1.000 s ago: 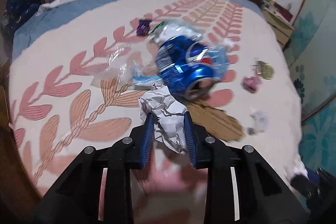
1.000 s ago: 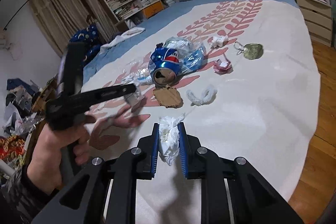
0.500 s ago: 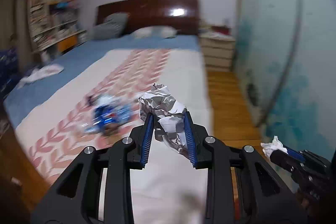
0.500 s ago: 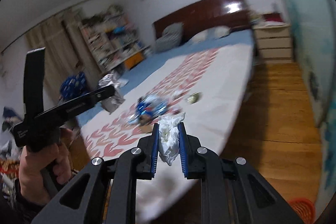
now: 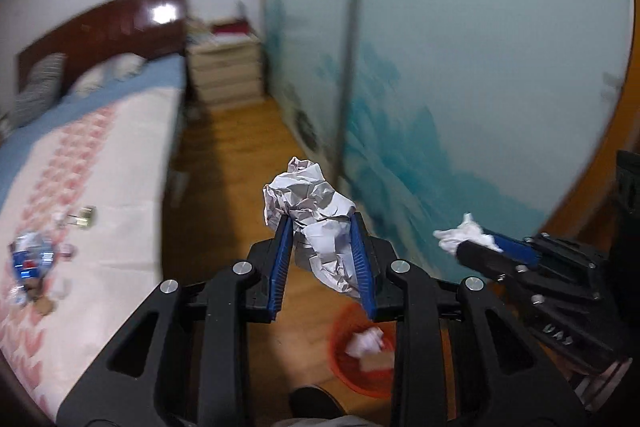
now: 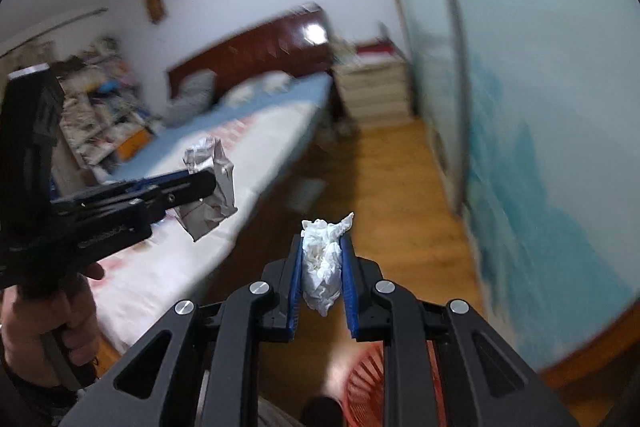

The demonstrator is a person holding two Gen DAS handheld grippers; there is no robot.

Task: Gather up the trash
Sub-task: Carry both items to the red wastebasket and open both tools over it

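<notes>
Change: a second ago both cameras looked over the littered bed; now they face the wooden floor (image 5: 248, 131) and the blue-green wall (image 5: 460, 67), with the bed (image 5: 100, 155) at left.
Left gripper (image 5: 323, 251): jaws part-way closed, clamped on a crumpled grey-white paper ball (image 5: 308, 199).
Right gripper (image 6: 322, 267): jaws narrow, pinching a white crumpled tissue (image 6: 322, 263).
Bin: round red plastic basket (image 5: 344, 359) on the near floor, below both grippers, white scraps inside.
Left on bed: blue crushed can (image 5: 30, 259), far left.

Crumpled paper (image 5: 316, 215) above red basket (image 5: 352, 355)
</notes>
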